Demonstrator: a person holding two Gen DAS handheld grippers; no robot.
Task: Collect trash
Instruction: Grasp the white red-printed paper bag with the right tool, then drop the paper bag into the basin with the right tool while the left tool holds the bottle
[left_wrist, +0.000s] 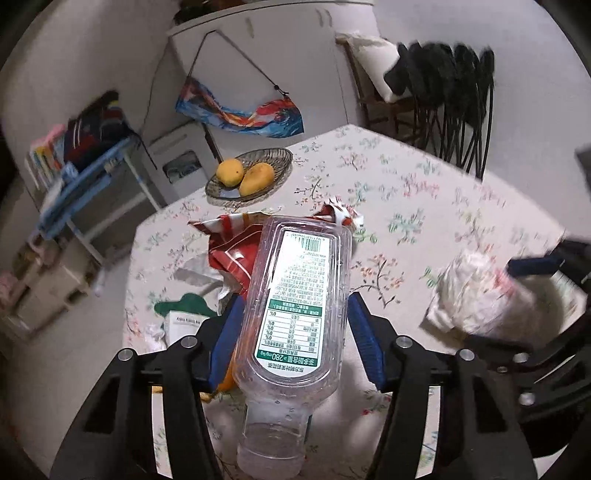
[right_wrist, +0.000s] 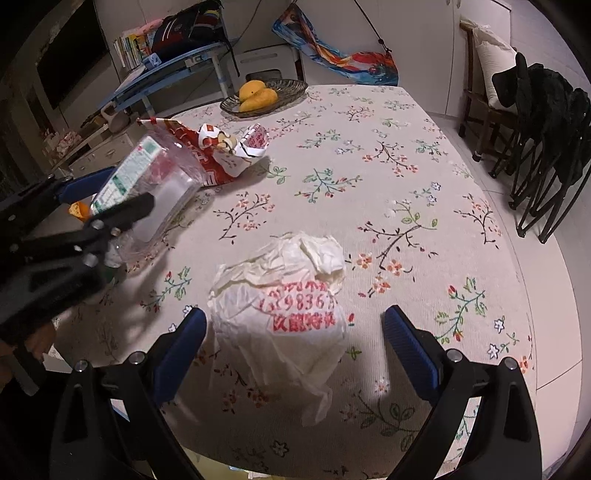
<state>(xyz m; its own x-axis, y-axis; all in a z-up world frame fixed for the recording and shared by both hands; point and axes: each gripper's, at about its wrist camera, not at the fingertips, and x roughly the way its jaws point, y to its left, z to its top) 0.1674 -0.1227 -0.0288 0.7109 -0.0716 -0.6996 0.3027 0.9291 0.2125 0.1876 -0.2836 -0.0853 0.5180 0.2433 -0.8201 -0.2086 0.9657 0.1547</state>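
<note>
I am clamping my left gripper (left_wrist: 291, 328) across the empty bottle (left_wrist: 295, 295): light, slick, crushable. My right gripper (right_wrist: 295, 332) is gaping, straddling the soft bag (right_wrist: 284, 306); bunch it mid-body.

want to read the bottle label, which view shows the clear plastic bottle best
Left wrist view: the clear plastic bottle fills the centre, label facing the camera. In the right wrist view the bottle is side-on at the left edge, partly behind the left hand-held gripper.

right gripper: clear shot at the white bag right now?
Probably yes. The right gripper is open, with the white bag lying between its fingers on the table and nothing on top of it. The left gripper, clamped on the bottle, is off to the side.
</note>
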